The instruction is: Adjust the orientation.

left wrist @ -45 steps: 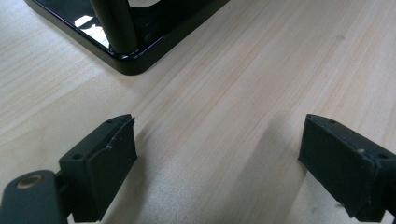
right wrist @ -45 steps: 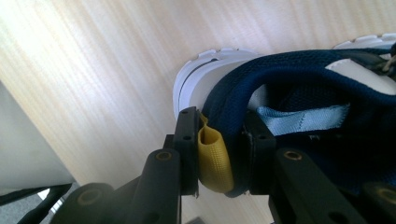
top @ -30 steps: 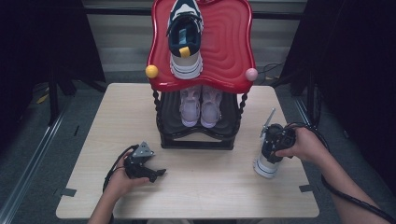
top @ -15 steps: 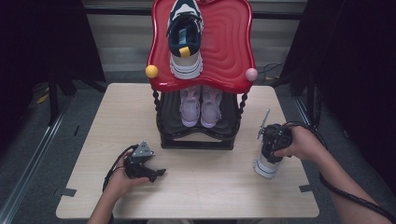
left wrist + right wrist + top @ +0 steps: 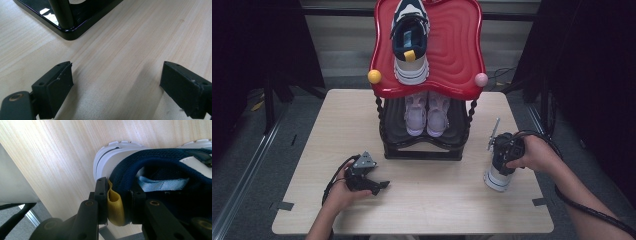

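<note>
Four shoes: one on the rack's [image 5: 422, 150] red top, two pink beneath, one [image 5: 498, 177] on the pale surface [image 5: 437, 200], heel loop [image 5: 115, 207] clamped by the closing right hand-held gripper [image 5: 117, 195]. Left hand-held gripper [image 5: 115, 85] gapes empty. Dark curtains surround.

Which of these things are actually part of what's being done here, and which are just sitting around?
In the job:
- navy and white shoe, gripped at its yellow heel tab by the right tool, jaws just closing
- matching shoe on the red shelf

Just there:
- pale pair of shoes below
- left tool, open
- table
</note>
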### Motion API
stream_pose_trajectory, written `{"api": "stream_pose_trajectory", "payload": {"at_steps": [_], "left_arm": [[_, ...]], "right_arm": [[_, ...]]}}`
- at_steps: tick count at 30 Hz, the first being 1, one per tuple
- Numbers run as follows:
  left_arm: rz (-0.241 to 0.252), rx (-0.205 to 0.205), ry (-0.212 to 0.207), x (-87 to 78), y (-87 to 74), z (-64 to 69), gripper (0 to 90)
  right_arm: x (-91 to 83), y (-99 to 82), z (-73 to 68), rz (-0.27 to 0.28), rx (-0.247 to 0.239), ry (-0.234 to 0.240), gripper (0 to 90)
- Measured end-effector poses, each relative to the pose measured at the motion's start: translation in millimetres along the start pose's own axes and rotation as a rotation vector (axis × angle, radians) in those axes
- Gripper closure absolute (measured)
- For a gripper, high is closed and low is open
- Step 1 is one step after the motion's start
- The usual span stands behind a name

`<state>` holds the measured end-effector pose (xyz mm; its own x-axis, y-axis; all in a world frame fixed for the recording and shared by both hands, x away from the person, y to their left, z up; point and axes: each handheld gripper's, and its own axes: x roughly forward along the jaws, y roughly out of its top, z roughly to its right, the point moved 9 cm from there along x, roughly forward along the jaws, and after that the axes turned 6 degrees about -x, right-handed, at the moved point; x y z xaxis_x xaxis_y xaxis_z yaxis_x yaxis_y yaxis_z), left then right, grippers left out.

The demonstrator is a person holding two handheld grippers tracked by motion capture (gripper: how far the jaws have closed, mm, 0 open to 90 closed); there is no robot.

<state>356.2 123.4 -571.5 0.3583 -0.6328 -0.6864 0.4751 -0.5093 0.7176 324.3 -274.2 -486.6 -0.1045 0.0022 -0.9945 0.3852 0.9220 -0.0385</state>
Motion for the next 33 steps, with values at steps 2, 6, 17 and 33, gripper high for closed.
{"api": "stream_pose_trajectory", "payload": {"at_steps": [2, 6, 17, 33], "left_arm": [[0.000, 0.000, 0.000, 0.0, 0.0, 0.0, 10.4], [0.003, -0.001, -0.003, 0.2, 0.2, 0.2, 10.4], [0.000, 0.001, 0.001, 0.0, 0.0, 0.0, 10.4], [-0.002, 0.002, 0.002, 0.0, -0.1, 0.2, 10.4]], "right_arm": [[0.0, 0.1, 0.2, 0.002, -0.003, -0.002, 73.6], [-0.9, -1.4, 0.6, -0.001, -0.017, -0.005, 73.7], [-7.2, -2.1, -1.8, 0.009, -0.034, -0.019, 74.2], [-39.0, -2.1, -6.8, 0.017, -0.072, -0.058, 74.9]]}}
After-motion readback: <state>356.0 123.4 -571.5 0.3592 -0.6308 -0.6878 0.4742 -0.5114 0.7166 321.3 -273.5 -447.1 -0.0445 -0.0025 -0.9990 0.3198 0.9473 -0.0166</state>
